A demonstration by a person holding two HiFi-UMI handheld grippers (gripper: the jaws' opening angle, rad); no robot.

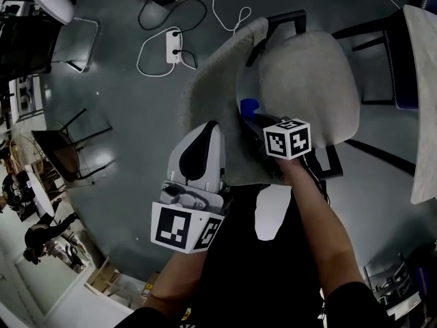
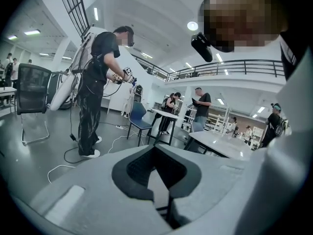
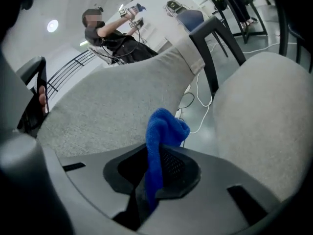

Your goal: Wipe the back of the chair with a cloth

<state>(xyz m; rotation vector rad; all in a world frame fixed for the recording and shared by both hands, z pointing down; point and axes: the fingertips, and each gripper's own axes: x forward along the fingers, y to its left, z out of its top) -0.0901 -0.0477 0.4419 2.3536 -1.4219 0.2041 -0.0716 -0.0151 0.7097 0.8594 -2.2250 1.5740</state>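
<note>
The person's bare left forearm (image 1: 176, 280) and right forearm (image 1: 322, 225) extended forward and down. The left gripper (image 1: 210, 127) pointed away from the body, its jaws together with nothing between them. Just beside it, the right gripper (image 1: 249, 115) had its jaws clamped on a blue cloth (image 3: 161, 131), with its marker cube facing up.

Left gripper (image 1: 210, 130): white-grey shell, black inset. Right gripper (image 1: 254, 118): black. Each bears black-white marker cube (image 1: 179, 228). Black short sleeves (image 1: 355, 305), black top (image 1: 252, 279).
</note>
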